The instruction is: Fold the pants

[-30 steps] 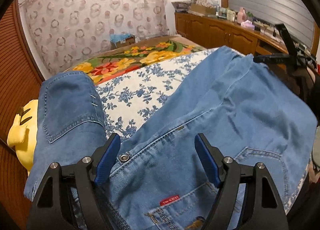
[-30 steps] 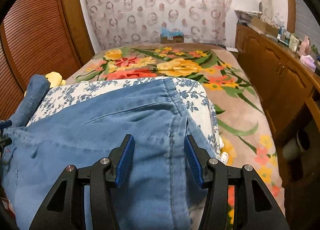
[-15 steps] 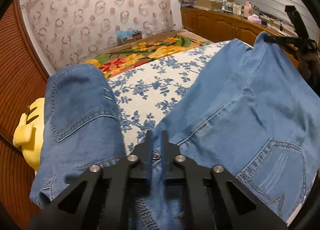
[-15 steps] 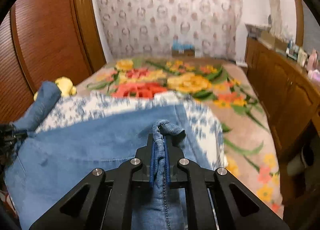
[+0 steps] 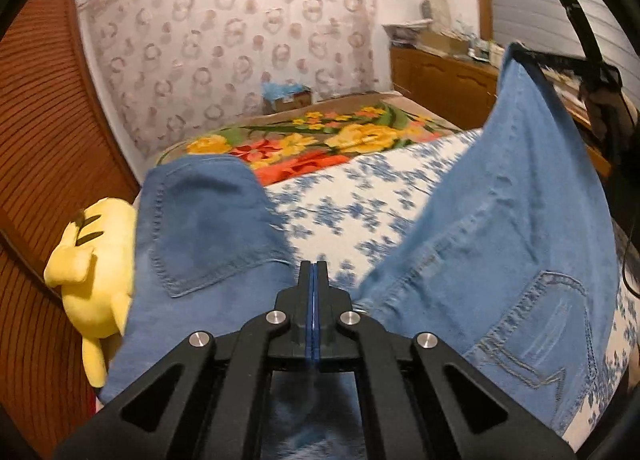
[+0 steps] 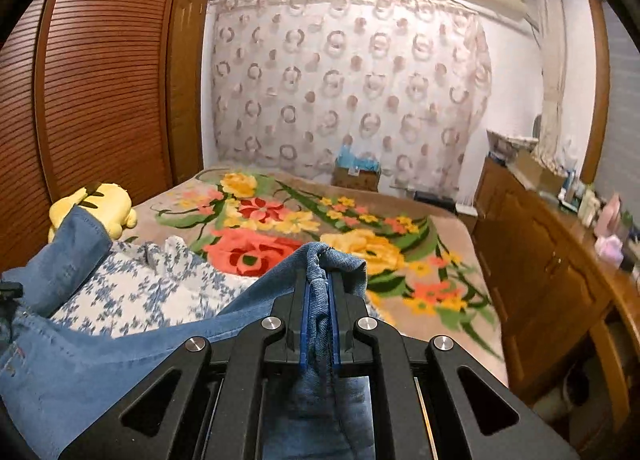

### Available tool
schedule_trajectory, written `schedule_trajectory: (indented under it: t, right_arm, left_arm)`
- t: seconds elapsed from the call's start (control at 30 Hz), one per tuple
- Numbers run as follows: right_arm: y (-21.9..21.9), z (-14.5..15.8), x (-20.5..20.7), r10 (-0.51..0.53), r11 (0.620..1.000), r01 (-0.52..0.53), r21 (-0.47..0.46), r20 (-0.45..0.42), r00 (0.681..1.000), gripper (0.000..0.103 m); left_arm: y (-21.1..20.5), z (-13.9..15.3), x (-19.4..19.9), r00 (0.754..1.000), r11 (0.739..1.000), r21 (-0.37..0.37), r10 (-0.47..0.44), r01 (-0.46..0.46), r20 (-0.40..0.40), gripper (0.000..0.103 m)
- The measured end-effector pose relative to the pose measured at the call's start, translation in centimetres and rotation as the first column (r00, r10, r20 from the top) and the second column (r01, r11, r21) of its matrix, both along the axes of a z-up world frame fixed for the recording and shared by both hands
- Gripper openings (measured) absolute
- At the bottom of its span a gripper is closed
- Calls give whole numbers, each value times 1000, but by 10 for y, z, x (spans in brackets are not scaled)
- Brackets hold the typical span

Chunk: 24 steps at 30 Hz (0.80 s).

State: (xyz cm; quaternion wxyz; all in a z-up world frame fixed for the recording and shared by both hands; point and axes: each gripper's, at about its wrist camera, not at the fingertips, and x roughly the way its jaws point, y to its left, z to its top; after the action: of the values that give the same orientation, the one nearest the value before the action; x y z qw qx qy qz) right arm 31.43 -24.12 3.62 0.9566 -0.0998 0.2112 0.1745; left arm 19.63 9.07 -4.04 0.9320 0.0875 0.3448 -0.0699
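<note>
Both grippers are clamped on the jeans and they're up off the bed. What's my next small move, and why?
Probably swing the right gripper across toward the left gripper, so the leg end meets the waist. Both are shut on the jeans, which hang stretched between them above the blue-flowered sheet, so nothing is folded yet. Keep the left end clear of the yellow plush toy beside it.

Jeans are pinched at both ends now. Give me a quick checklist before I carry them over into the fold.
1. Right gripper shut on jeans hem: ok, denim bunched between the pads.
2. Left gripper shut on the waist: cannot tell, pads closed but no cloth seen between them.
3. Jeans lifted off the floral sheet: ok.
4. Legs aligned: cannot tell.
5. Yellow plush toy away from the fold path: not ok, denim lies against it.
</note>
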Motion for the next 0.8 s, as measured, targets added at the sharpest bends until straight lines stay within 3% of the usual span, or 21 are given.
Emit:
schedule_trajectory:
  t: [0.1, 0.2, 0.3, 0.33, 0.37, 0.47, 0.53, 0.8]
  right_arm:
    - [16, -11, 19, -12, 997, 12, -70, -4, 1000, 8]
    - [24, -40, 41, -40, 991, 25, -133, -110, 993, 8]
    - [24, -74, 50, -85, 982, 48, -184, -199, 976, 8]
    - [21, -82, 50, -86, 984, 48, -171, -225, 971, 10]
    - [19, -88, 50, -83, 987, 45, -156, -244, 966, 17]
    - [6, -96, 47, -98, 989, 63, -134, -267, 959, 36]
    - [-6, -96, 42, -101, 991, 74, -108, -269, 958, 44]
    - [-40, -85, 6, -97, 995, 87, -49, -267, 959, 45]
  left_arm:
    - [12, 3, 3, 1000, 999, -29, 18, -18, 5, 0]
    - [18, 3, 4, 1000, 998, -59, 27, -27, 0, 4]
    - [16, -1, 4, 1000, 999, -48, 20, -20, 0, 32]
    - [15, -2, 3, 1000, 999, -54, 7, -7, -1, 52]
    - [14, -3, 2, 1000, 998, -64, -5, 5, -1, 63]
    - [7, -3, 0, 999, 995, -88, -42, 41, -14, 66]
    - [-1, -6, 1, 996, 993, -89, -84, 80, -43, 66]
    - [-15, -31, 8, 985, 996, 17, -80, 84, -152, 65]
